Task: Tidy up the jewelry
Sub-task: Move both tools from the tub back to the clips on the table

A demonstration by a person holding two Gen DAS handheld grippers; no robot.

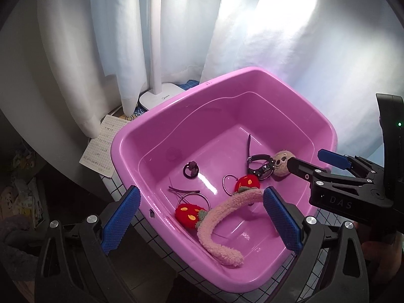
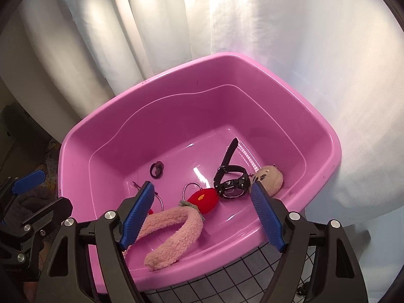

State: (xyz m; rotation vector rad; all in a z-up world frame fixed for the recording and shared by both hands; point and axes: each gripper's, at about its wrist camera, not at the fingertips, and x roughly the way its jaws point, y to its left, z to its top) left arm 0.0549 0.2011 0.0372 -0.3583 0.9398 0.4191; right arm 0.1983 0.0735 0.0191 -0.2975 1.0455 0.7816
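Pink plastic basin point(image 1: 252, 80) on a grid-lined surface, all jewelry inside it; fluffy pink headband point(image 1: 222, 222) at its near wall; black wristwatch point(image 2: 231, 183) at its right, beside the plush sloth charm point(image 2: 269, 178); my left gripper point(image 1: 202, 217) and right gripper point(image 2: 202, 214) gaping wide over its near rim, holding nothing

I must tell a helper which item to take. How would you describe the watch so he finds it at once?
Look in the pink tub, toward its right side. The watch lies between a red strawberry and a beige plush. It is the only black thing with a round dial and strap.
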